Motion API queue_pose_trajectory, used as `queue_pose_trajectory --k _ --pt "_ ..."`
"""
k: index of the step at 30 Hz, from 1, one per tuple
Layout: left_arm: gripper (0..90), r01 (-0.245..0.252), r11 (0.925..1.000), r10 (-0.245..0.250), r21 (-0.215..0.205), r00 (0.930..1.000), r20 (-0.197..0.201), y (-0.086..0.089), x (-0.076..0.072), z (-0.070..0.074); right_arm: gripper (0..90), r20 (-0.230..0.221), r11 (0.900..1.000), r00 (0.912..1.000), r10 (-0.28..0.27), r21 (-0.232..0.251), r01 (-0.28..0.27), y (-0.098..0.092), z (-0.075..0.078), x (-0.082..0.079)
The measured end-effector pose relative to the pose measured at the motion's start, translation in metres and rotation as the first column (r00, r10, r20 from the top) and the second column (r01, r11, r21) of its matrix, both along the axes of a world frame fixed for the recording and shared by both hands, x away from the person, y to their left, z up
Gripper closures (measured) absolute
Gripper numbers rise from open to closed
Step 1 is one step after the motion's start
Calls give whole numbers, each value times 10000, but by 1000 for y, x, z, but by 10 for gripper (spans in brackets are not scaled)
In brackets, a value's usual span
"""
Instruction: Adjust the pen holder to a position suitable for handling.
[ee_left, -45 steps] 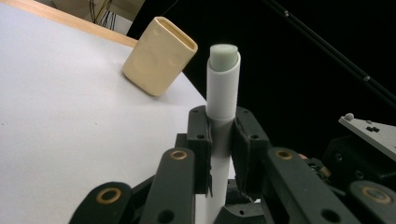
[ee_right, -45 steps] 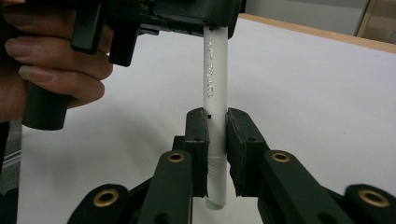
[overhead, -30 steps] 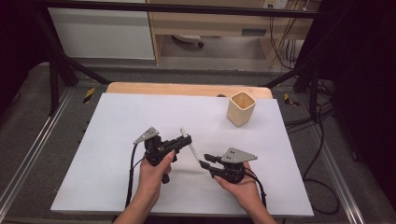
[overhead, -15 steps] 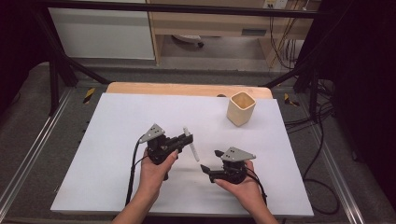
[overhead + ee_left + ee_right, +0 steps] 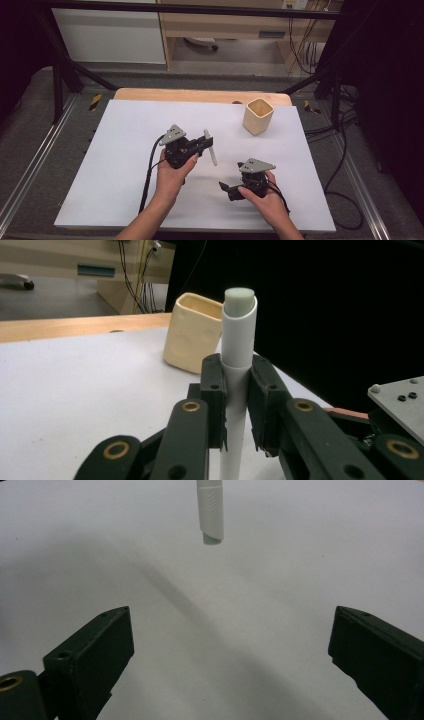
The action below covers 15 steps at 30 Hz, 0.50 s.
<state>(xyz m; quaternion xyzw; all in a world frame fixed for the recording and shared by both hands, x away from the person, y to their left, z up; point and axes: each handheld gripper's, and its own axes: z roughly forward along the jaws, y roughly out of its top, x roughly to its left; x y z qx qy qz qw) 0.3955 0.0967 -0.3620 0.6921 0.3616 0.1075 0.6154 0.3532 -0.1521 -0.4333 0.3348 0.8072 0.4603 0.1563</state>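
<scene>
A white tube [image 5: 210, 147] with a pale green end [image 5: 239, 294] stands upright between the jaws of my left gripper [image 5: 206, 144], which is shut on its middle and holds it above the white table sheet [image 5: 125, 125]. In the left gripper view the pads [image 5: 214, 390] press the tube [image 5: 239, 335] from both sides. My right gripper [image 5: 227, 190] sits lower and to the right. Its jaws have just been opening and now stand wide apart with nothing between them [image 5: 230, 645]. The tube's lower end [image 5: 210, 515] hangs ahead of it.
A beige square cup [image 5: 258, 116] stands open-topped at the back right of the sheet, and in the left gripper view the cup [image 5: 192, 332] is just behind the tube. A wooden table edge [image 5: 200, 95] runs along the back. Cables lie on the floor at right.
The right gripper's jaws have opened wide. The left hand has lifted the tube up and away from the right gripper, so the two now stand apart.
</scene>
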Motion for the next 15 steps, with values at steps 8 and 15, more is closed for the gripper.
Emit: queue_pose_trajectory --k 8,15 --pt "788 230 9992 -236 324 9996 182 5 -3 8 53 55 9987 9988 -483 195 481 -17 3 -16" --pt "788 -315 9995 315 39 9995 -100 16 1 13 33 125 9938 9937 -1111 79 1110 -53 -7 -30"
